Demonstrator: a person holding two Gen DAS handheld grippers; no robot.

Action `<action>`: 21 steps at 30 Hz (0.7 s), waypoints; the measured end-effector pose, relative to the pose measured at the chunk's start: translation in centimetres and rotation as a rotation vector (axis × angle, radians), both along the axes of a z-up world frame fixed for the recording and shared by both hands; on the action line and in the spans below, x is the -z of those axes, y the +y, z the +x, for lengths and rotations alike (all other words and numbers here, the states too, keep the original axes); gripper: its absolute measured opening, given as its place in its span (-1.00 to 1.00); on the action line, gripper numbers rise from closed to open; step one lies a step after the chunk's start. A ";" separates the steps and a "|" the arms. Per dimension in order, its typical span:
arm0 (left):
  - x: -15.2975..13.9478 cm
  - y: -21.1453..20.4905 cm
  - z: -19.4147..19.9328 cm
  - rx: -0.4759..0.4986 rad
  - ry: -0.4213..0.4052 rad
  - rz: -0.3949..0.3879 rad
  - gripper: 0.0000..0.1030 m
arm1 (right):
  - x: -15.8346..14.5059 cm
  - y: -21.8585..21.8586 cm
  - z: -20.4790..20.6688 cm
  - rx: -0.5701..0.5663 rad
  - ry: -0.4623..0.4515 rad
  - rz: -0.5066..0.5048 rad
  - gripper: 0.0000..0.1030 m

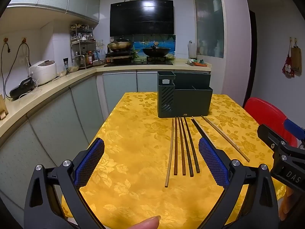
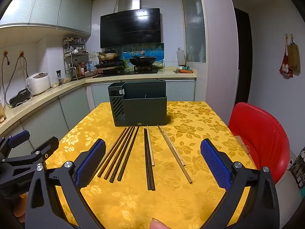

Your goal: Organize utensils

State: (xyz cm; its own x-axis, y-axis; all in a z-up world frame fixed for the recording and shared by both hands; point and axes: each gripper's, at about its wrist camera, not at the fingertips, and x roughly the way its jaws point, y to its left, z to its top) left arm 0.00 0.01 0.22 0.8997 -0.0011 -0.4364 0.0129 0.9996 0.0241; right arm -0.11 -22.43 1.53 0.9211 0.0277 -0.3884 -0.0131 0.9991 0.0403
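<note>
Both grippers hover w/ jaws spread wide, holding nothing: left gripper (image 1: 151, 162), right gripper (image 2: 153, 164). Dark green plastic utensil caddy (image 2: 140, 108) stands upright at 12 o'clock on the yellow floral-cloth surface (image 2: 190, 126). Dark and light wooden chopsticks (image 2: 122, 152) lie flat just in front of it, approx. parallel, tips twd the caddy. Red plastic chair (image 2: 263, 139) at 3 o'clock.
</note>
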 end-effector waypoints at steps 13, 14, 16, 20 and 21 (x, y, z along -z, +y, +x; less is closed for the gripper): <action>0.5 -0.4 0.3 0.003 0.002 -0.004 0.87 | -0.1 -0.2 -0.1 0.000 -0.002 0.003 0.87; 0.5 -0.4 0.3 0.003 0.002 -0.004 0.87 | -0.1 -0.2 -0.1 -0.001 -0.002 0.004 0.87; 0.5 -0.4 0.3 0.003 0.003 -0.004 0.87 | -0.1 -0.2 -0.1 0.000 -0.002 0.004 0.87; 0.5 -0.4 0.3 0.003 0.003 -0.003 0.87 | 0.0 -0.3 -0.1 0.000 -0.002 0.004 0.87; 0.5 -0.4 0.3 0.003 0.003 -0.004 0.87 | 0.0 -0.3 -0.1 -0.001 -0.001 0.004 0.87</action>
